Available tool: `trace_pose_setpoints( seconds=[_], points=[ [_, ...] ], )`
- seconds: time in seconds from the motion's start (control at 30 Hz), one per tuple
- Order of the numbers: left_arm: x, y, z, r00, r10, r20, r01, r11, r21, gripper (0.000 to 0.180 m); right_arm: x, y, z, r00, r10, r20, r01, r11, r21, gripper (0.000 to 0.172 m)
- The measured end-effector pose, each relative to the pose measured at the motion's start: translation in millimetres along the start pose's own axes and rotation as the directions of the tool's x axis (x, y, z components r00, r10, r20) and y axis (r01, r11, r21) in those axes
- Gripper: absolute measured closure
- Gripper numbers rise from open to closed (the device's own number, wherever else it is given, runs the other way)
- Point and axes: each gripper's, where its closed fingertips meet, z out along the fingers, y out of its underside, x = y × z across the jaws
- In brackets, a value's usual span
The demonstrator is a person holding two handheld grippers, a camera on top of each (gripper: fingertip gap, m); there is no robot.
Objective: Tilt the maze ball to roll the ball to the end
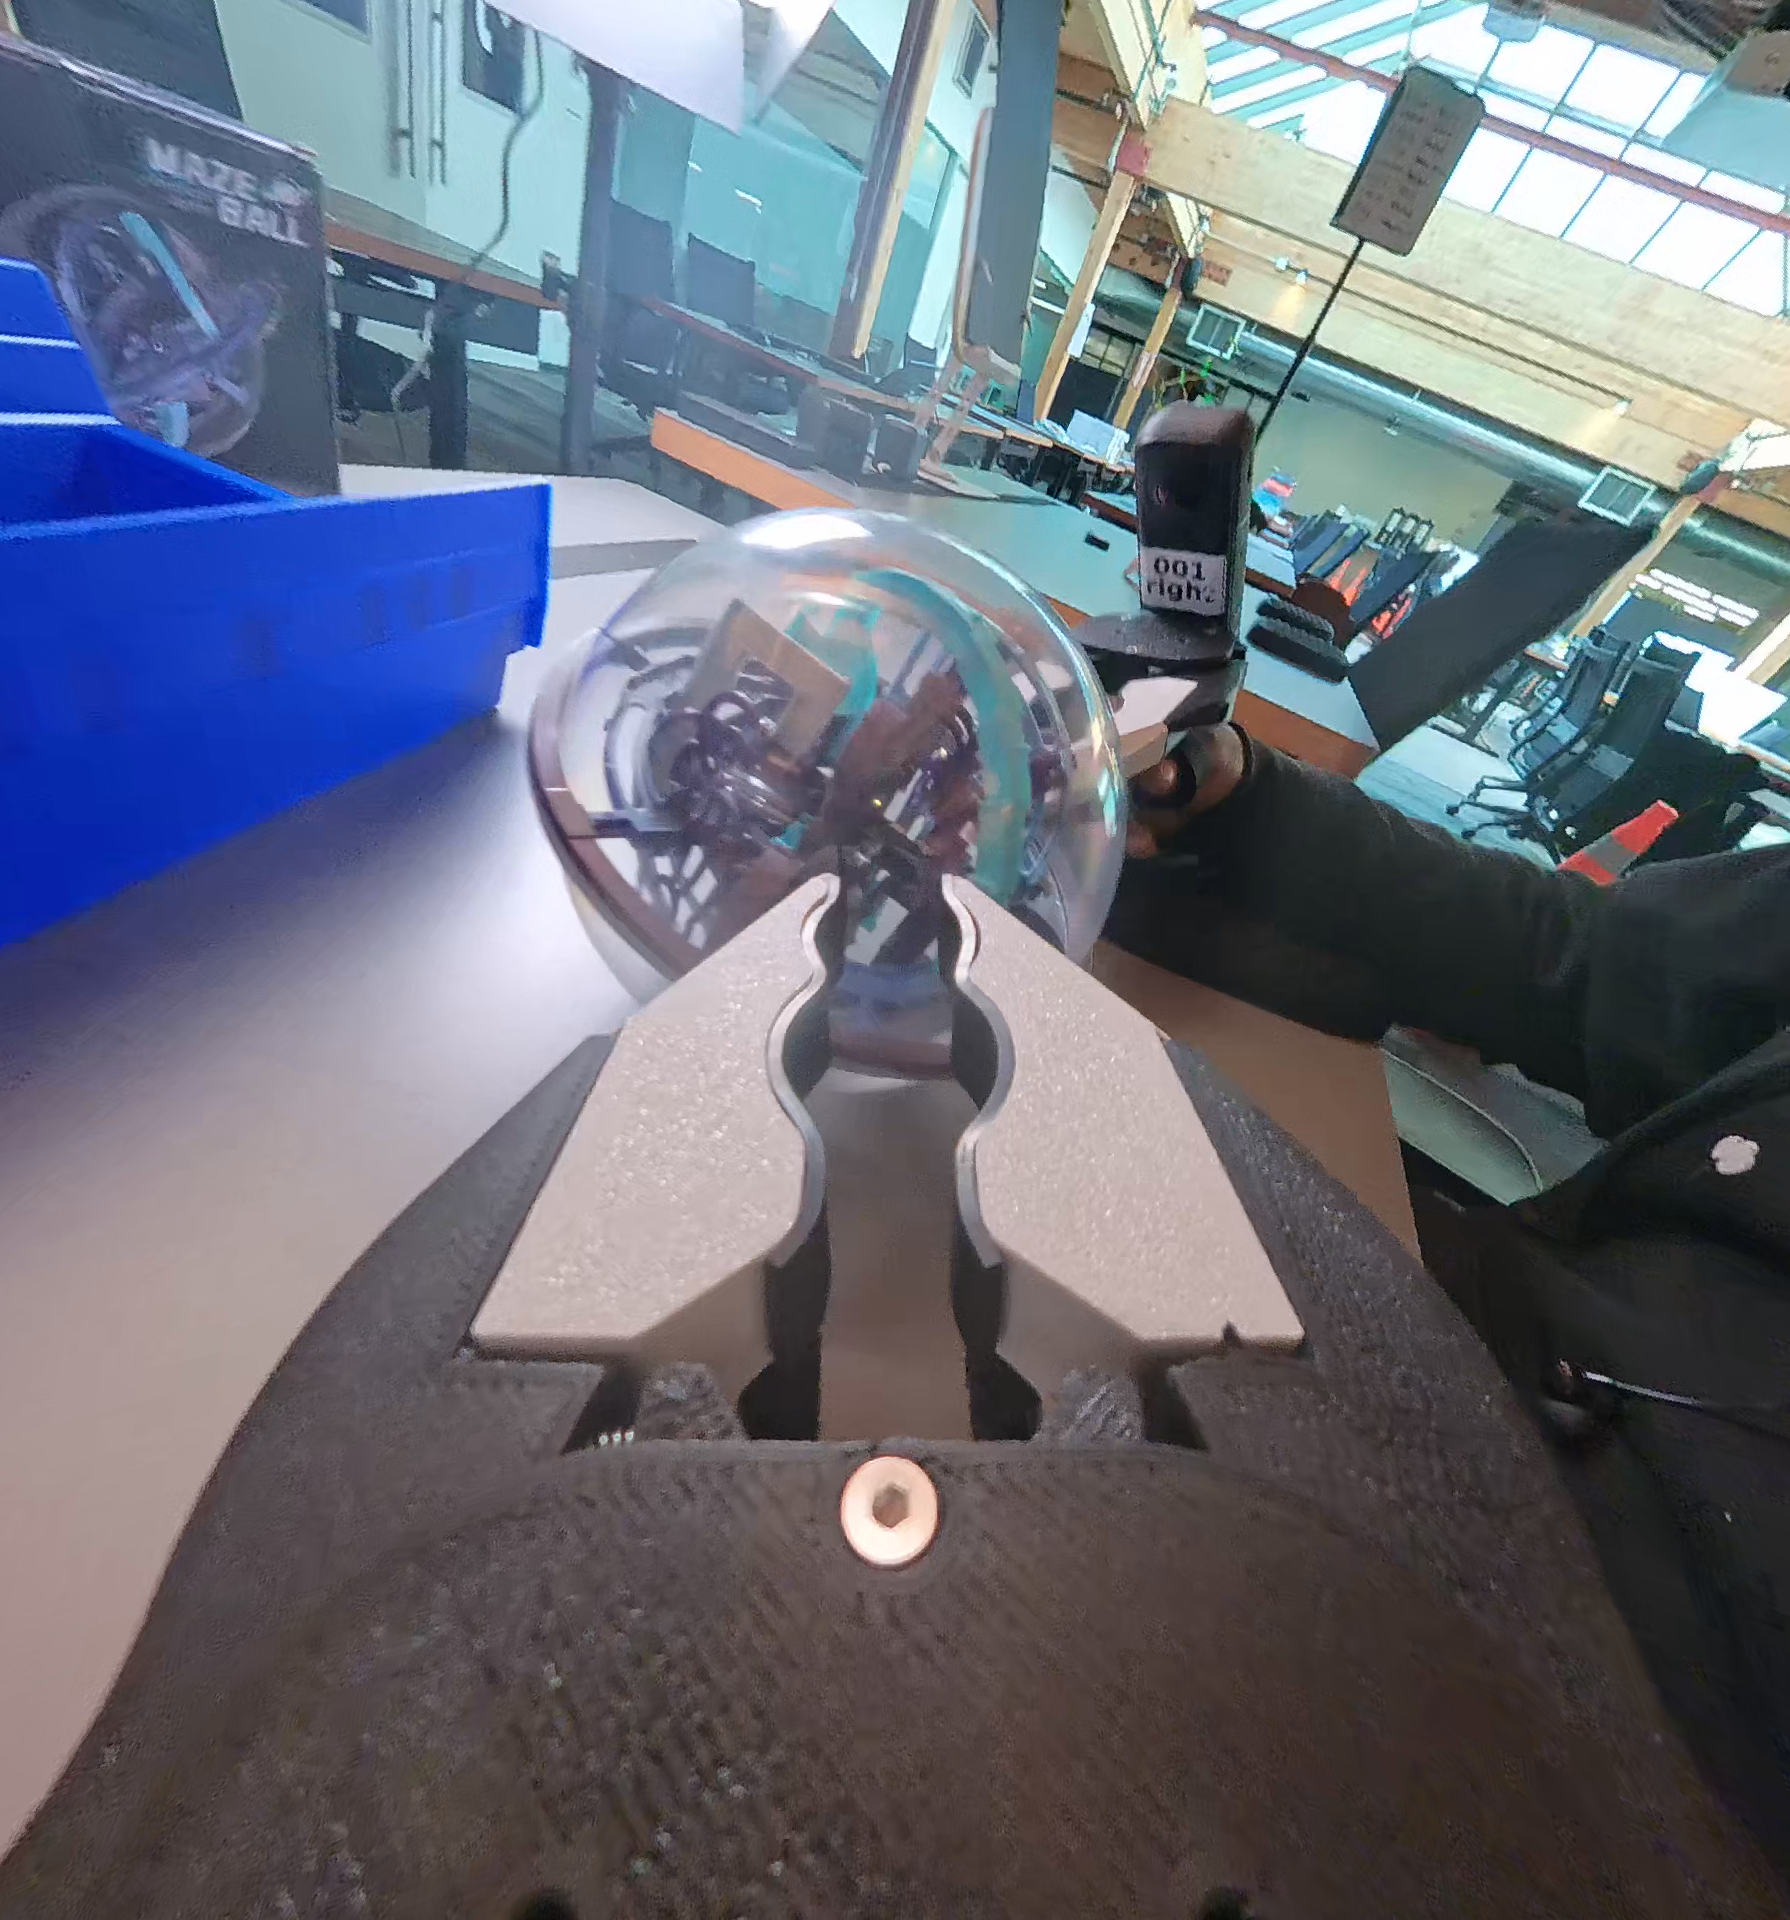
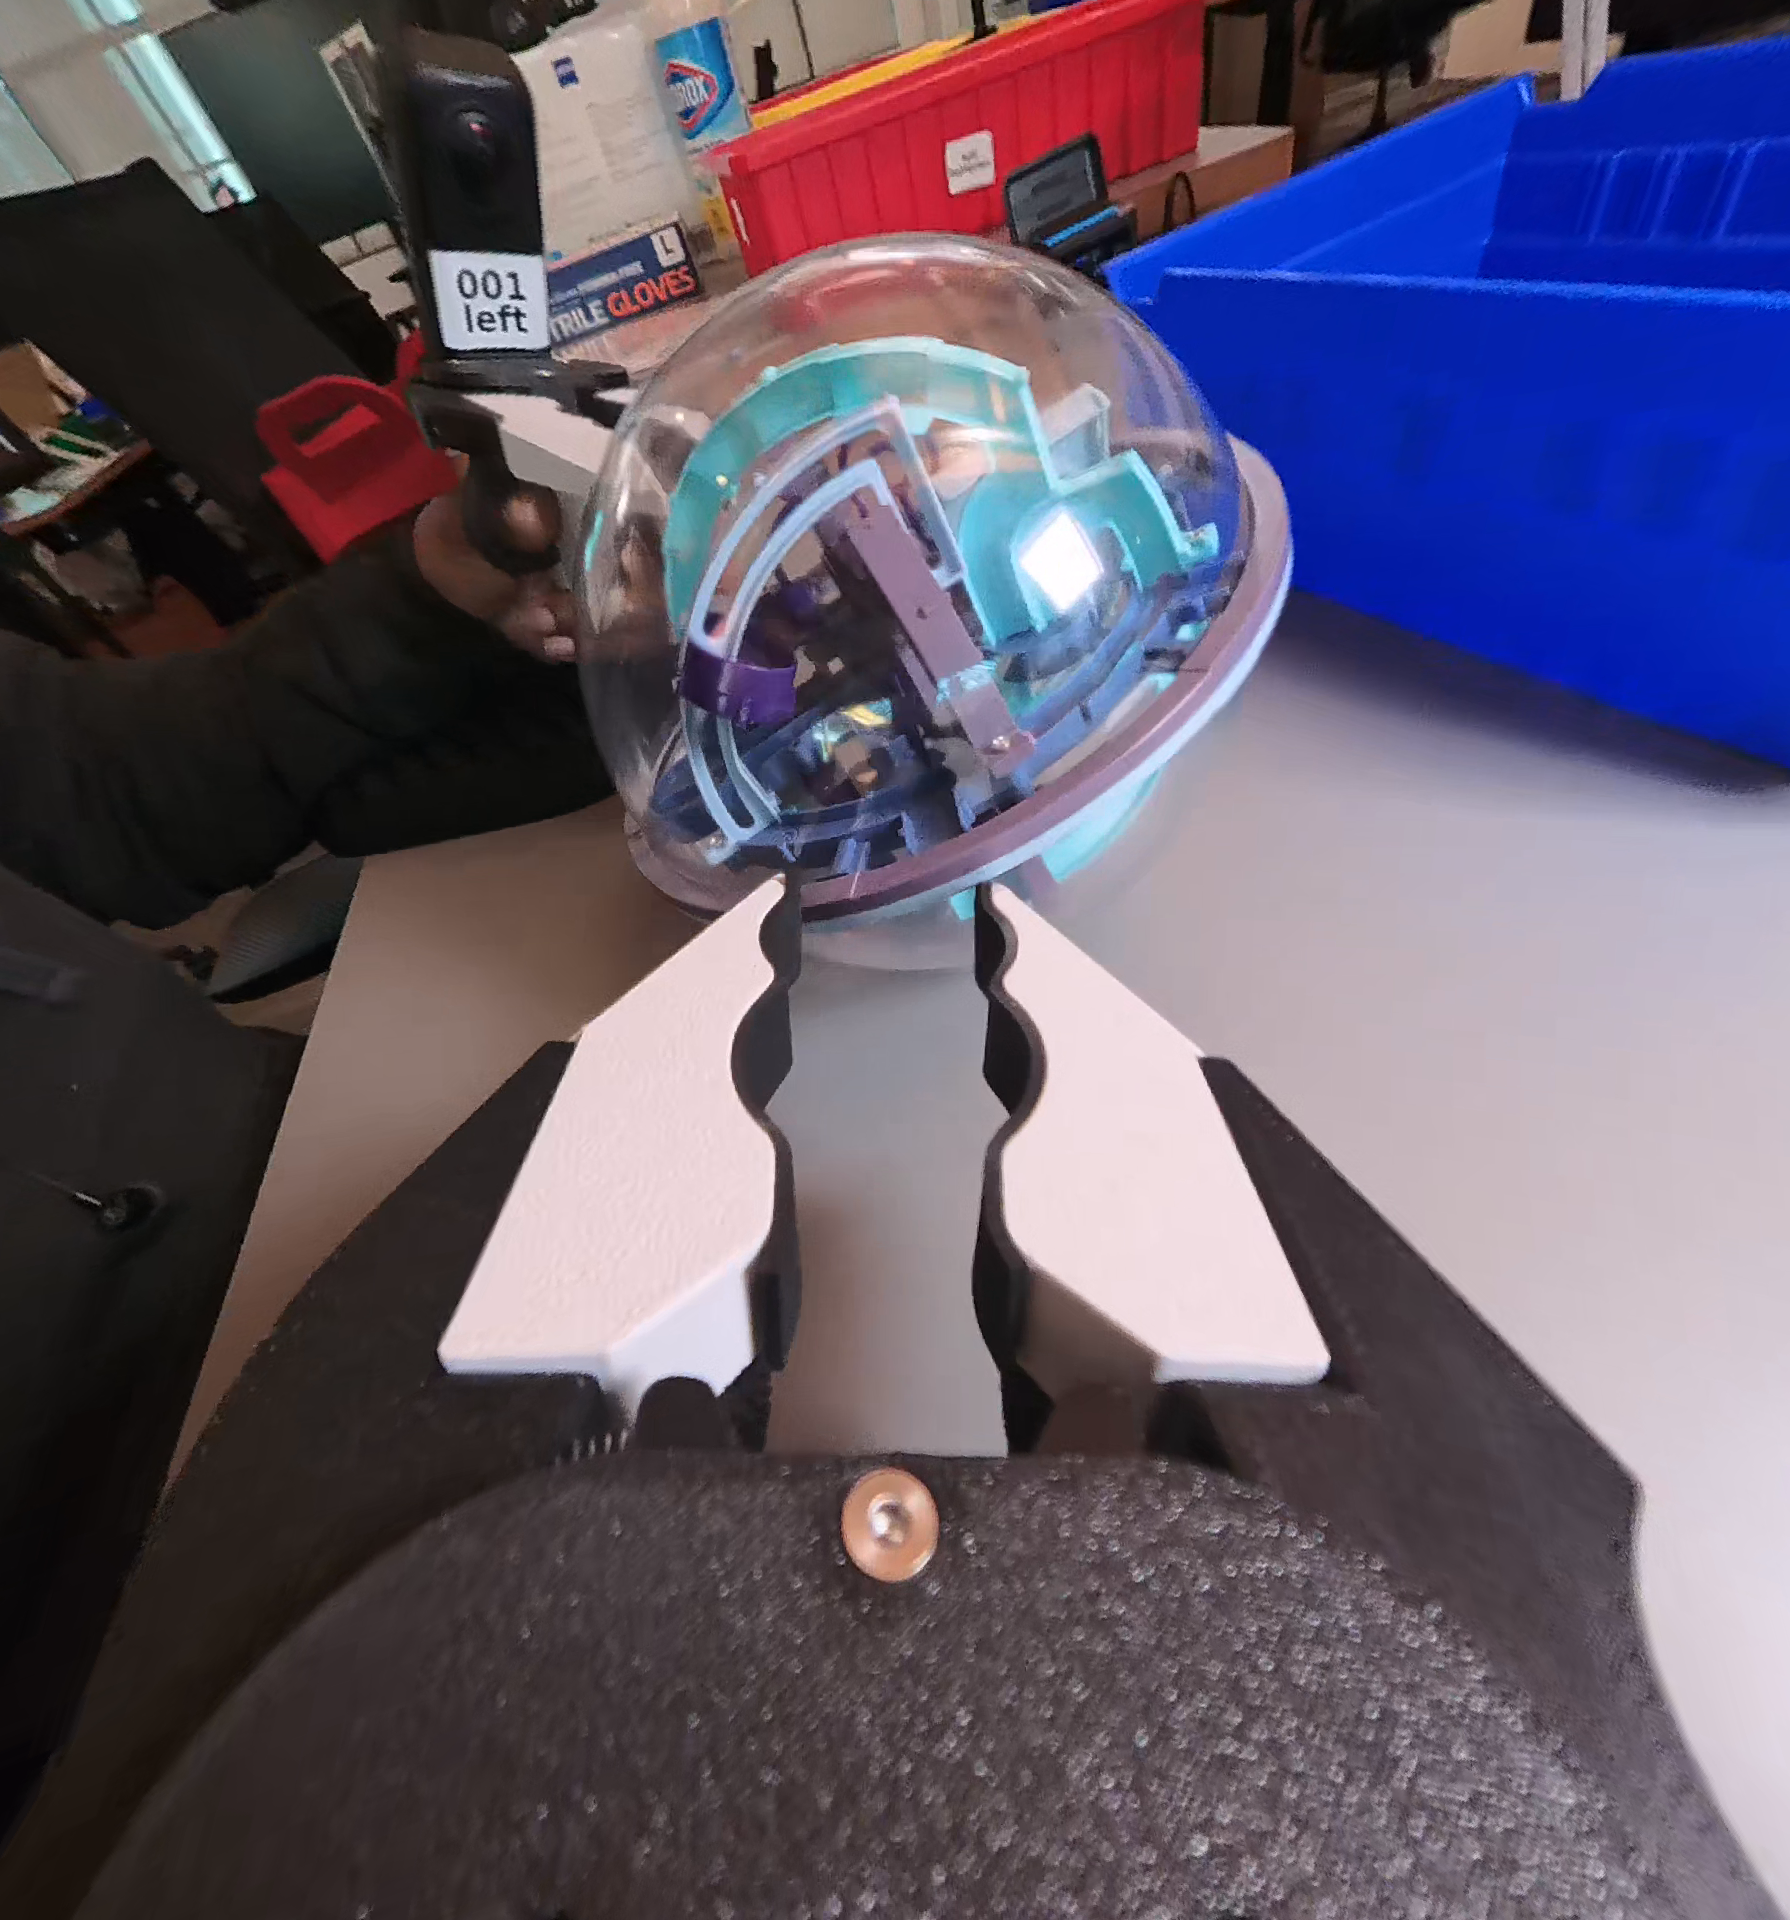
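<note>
The maze ball (image 1: 829, 727) is a clear sphere with teal, purple and blue tracks inside and a dark rim around its middle. It is tilted and sits between my two grippers above the grey table (image 1: 195, 1143). My left gripper (image 1: 893, 899) is shut on the ball's lower edge, with the fingertips (image 1: 818, 914) close together on it. In the right wrist view the ball (image 2: 922, 582) fills the centre. My right gripper (image 2: 883, 904) is shut on the ball's rim (image 2: 1130, 748), one fingertip on each side. The right gripper's fingers (image 1: 1145, 722) also show against the ball's far side.
A blue bin (image 1: 195, 644) stands close beside the ball and also shows in the right wrist view (image 2: 1493, 468). A dark box (image 1: 143, 260) stands behind it. A person's dark sleeves (image 1: 1442, 935) (image 2: 247, 707) are at the table's edge. A red bin (image 2: 974, 135) is at the back.
</note>
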Motion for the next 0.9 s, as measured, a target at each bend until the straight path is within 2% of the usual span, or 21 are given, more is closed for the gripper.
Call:
trace_pose_setpoints(
  seconds=[0.1,0.17,0.23,0.27,0.33,0.4,0.47,0.6,0.7,0.8,0.9],
  points=[
    [-34.3,-16.9,-4.7,0.996,-0.046,0.082,0.045,0.999,0.016,0.150,3.1,-1.8,1.0,0.999,0.042,0.029,-0.042,0.999,0.002,0.147],
    [-56.1,-22.0,-3.1,0.989,-0.132,0.073,0.134,0.991,-0.009,0.141,5.1,-4.2,1.8,0.999,0.016,0.034,-0.016,1.000,0.002,0.150],
    [-63.6,-20.9,3.8,0.960,-0.280,-0.035,0.277,0.959,-0.056,0.135,8.1,-4.1,2.6,0.999,-0.029,0.036,0.029,0.999,-0.014,0.154],
    [-57.7,-20.1,7.8,0.929,-0.347,-0.131,0.338,0.937,-0.084,0.135,10.2,-2.8,2.8,0.998,-0.043,0.038,0.044,0.999,-0.027,0.157],
    [-43.1,-15.8,14.5,0.865,-0.418,-0.277,0.395,0.909,-0.135,0.139,13.6,0.0,2.3,0.998,-0.044,0.052,0.046,0.998,-0.042,0.161],
    [-31.0,-12.0,17.8,0.853,-0.385,-0.351,0.363,0.923,-0.131,0.139,14.8,1.3,0.6,0.997,-0.048,0.069,0.050,0.998,-0.039,0.163],
    [-23.8,-9.2,15.1,0.862,-0.346,-0.371,0.318,0.938,-0.138,0.147,14.7,-0.2,-1.9,0.996,-0.043,0.084,0.045,0.999,-0.021,0.164],
    [-22.2,-8.1,11.1,0.889,-0.304,-0.344,0.283,0.953,-0.111,0.156,14.9,-5.3,-2.1,0.995,-0.017,0.101,0.016,1.000,0.005,0.165],
    [-18.5,-6.9,7.1,0.910,-0.242,-0.338,0.222,0.970,-0.096,0.174,13.4,-11.3,-5.0,0.992,-0.006,0.122,0.001,0.999,0.044,0.166],
    [-12.4,-1.0,8.6,0.942,-0.103,-0.321,0.076,0.993,-0.093,0.174,13.9,-16.7,-11.6,0.992,-0.012,0.123,0.002,0.997,0.078,0.166],
    [-13.5,2.5,15.4,0.958,-0.067,-0.280,0.038,0.994,-0.107,0.174,16.3,-20.1,-19.0,0.995,-0.021,0.100,0.010,0.994,0.105,0.167]
  ],
)
